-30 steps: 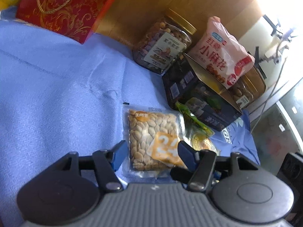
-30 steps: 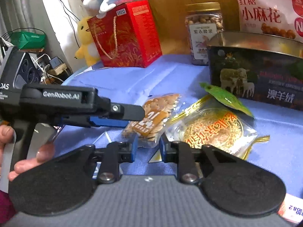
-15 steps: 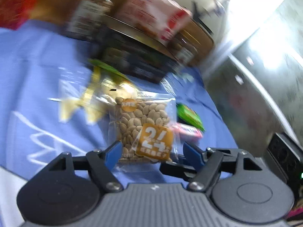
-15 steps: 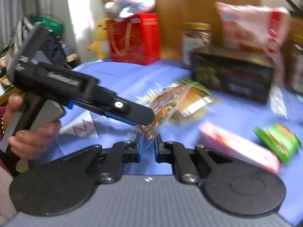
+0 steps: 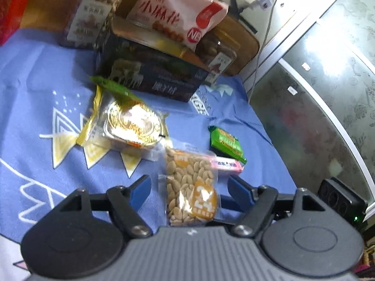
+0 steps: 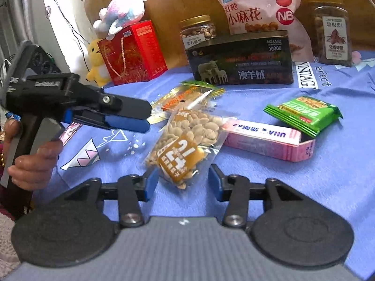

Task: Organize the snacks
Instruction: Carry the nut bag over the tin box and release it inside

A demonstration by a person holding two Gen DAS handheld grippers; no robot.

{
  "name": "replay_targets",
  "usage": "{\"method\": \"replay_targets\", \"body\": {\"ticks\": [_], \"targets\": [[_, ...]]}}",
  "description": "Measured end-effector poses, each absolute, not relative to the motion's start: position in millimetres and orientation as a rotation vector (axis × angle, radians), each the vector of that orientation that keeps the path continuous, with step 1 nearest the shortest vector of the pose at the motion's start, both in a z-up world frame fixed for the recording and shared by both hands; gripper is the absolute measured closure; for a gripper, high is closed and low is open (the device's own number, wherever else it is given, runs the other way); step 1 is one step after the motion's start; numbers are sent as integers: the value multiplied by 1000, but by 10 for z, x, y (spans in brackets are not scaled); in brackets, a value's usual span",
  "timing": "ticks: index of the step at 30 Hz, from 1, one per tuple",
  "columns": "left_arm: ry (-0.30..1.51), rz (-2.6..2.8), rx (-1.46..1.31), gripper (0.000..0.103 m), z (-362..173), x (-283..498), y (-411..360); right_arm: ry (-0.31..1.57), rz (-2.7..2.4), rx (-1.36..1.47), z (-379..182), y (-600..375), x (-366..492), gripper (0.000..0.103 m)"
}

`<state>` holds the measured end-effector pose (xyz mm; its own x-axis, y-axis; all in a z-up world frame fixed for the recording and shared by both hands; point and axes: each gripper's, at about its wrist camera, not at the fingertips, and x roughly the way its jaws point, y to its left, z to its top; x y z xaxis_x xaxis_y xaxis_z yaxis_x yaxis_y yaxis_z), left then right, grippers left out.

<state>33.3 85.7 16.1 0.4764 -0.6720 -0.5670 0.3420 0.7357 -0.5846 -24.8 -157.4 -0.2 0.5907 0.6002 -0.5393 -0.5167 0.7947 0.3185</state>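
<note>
The clear packet of seeds [image 6: 187,140] with the orange "24" label lies on the blue cloth-covered surface [image 6: 339,164], its lower end between the blue pads of the right hand-held gripper [image 6: 181,183]. That gripper's jaws have just been opening; they stand about half apart and neither pad presses on the packet. At 3 o'clock of the packet, just beside it, lies a pink carton [image 6: 267,140], with a green wrapped snack [image 6: 304,112] beyond that at 2 o'clock. A gold-wrapped pastry [image 6: 187,98] sits at 12 o'clock, and past it a dark tin printed with sheep [image 6: 241,63], two nut jars and a pink bag of fried twists [image 6: 257,11].

In the left wrist view the left hand-held gripper [image 5: 188,192] hangs over the same seed packet [image 5: 191,192], its jaws set wide and lately widening, both pads clear of the wrapper. In the right wrist view it enters from 9 o'clock, gripped by a hand [image 6: 30,161].
</note>
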Motion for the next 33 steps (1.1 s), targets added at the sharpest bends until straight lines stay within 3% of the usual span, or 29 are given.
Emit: {"method": "replay_targets", "body": {"ticks": [4, 6, 7, 8, 17, 23, 26, 28, 33], "targets": [[923, -674, -435, 37, 9, 429, 748, 646, 666, 109, -27, -1534, -251, 52], [917, -651, -377, 67, 28, 399, 692, 641, 668, 72, -27, -1525, -259, 66], [924, -652, -380, 68, 32, 401, 698, 644, 672, 81, -30, -1537, -253, 74], [933, -668, -410, 72, 41, 412, 720, 645, 677, 101, -26, -1563, -237, 76], [786, -646, -345, 70, 676, 687, 720, 519, 687, 162, 387, -1587, 189, 76], [679, -547, -378, 61, 1031, 1356, 729, 454, 665, 177, 718, -1516, 948, 76], [654, -474, -410, 57, 1059, 1744, 717, 440, 637, 159, 758, -1474, 1336, 75], [643, -407, -418, 55, 1007, 1979, 704, 435, 572, 142, 725, -1437, 1584, 62], [718, -331, -392, 55, 756, 2235, 696, 468, 459, 107, 566, -1545, 1791, 62]]}}
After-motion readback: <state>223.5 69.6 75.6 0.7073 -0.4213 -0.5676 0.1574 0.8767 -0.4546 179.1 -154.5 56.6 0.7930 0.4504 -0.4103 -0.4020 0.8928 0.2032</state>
